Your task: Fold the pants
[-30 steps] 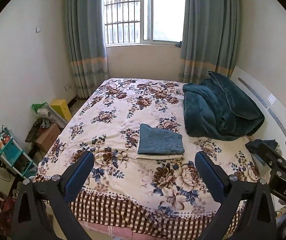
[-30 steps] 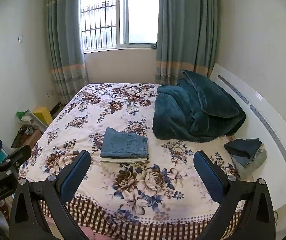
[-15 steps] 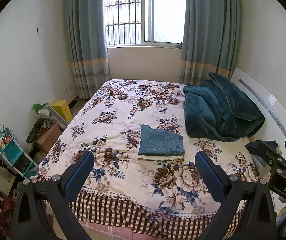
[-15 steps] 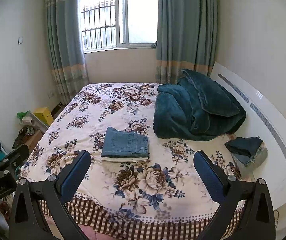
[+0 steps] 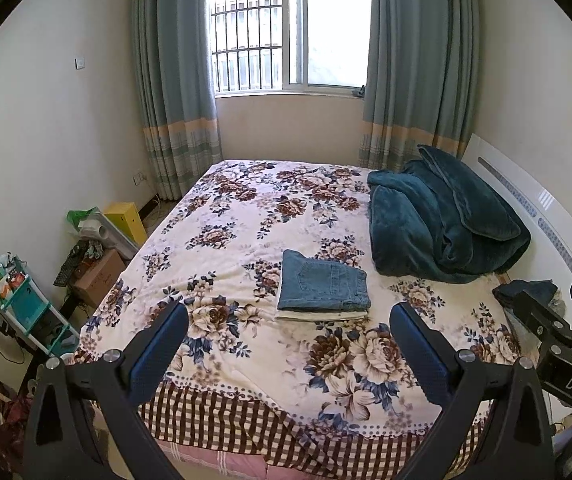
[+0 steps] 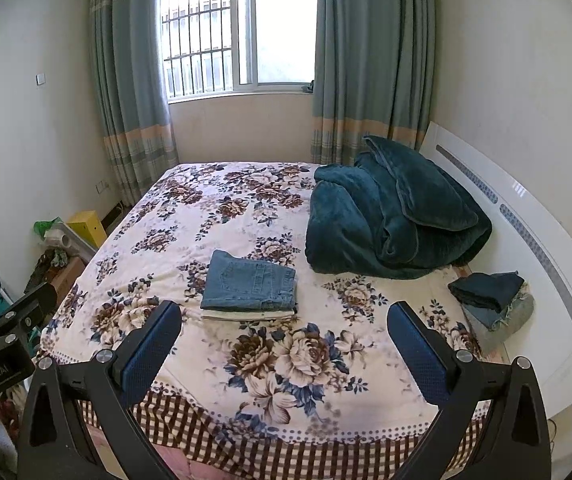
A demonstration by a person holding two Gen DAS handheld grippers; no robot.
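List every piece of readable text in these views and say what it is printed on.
"DAS": on the right gripper body, seen from the left wrist view.
"enRobot.AI": on the left gripper body, start cut off by the frame edge.
Cardboard box print: too small to read.

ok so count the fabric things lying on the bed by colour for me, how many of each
Blue denim: 2, the folded jeans mid-bed and a frayed piece in the pile by the headboard
Cream: 1, the folded pants under the jeans
Dark teal: 2, the blanket and a folded cloth topping the pile
Grey: 1, the cloth at the pile's bottom
Total: 6
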